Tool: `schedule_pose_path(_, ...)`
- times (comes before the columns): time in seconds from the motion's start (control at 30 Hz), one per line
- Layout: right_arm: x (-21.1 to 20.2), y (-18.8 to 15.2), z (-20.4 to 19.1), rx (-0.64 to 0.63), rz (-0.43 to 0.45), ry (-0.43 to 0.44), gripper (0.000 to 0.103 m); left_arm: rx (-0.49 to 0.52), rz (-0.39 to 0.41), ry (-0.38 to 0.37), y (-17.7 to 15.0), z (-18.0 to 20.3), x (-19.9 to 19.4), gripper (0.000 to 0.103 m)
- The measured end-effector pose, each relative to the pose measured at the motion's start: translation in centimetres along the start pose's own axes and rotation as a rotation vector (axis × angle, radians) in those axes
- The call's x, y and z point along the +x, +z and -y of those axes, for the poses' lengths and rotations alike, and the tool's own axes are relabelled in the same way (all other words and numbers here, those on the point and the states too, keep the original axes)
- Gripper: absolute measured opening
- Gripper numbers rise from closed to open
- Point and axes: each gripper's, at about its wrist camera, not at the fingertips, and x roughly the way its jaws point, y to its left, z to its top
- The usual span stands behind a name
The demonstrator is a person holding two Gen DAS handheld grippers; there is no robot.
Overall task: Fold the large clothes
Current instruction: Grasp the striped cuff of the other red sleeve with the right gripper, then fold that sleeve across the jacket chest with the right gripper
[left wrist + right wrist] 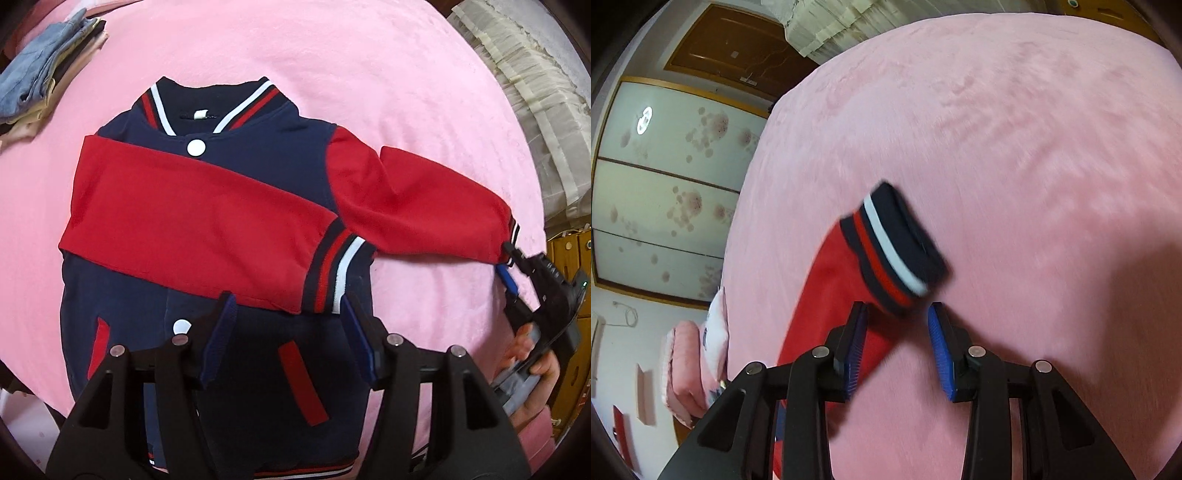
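A navy varsity jacket [266, 170] with red sleeves lies face up on the pink bedspread [332, 55]. One red sleeve [192, 218] is folded across the chest, its striped cuff [338, 269] just beyond my left gripper [288, 314], which is open and empty above the jacket's lower front. The other red sleeve [413, 206] stretches out to the right. My right gripper [897, 317] is open, its jaws on either side of that sleeve's striped cuff [897, 243]. The right gripper also shows in the left wrist view [508, 258] at the sleeve's end.
A stack of folded clothes [44, 74] sits at the far left of the bed. Cream ruffled bedding [535, 110] lies at the right edge. A wardrobe with patterned doors [665, 177] and a pink pillow [687, 362] are beyond the bed.
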Motion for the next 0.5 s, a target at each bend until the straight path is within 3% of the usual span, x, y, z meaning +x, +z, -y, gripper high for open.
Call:
schedule_pose_path(0.17,0.6,0.4,-1.2,-0.063,0.027,0.003,0.014,-0.016,-0.035,0.080,0.4,0.0,1.2,0.055)
schedule_pose_path(0.3,-1.7,0.8,-3.0,-0.126,0.106,-0.015,0.011,-0.065,-0.017,0.104,0.4,-1.5,0.6,0.056)
schedule_pose_path(0.5,-4.0,0.1,-10.4,-0.361,0.164,-0.010,0.011,-0.102,0.021,0.112,0.3,-5.1,-1.2,0.056)
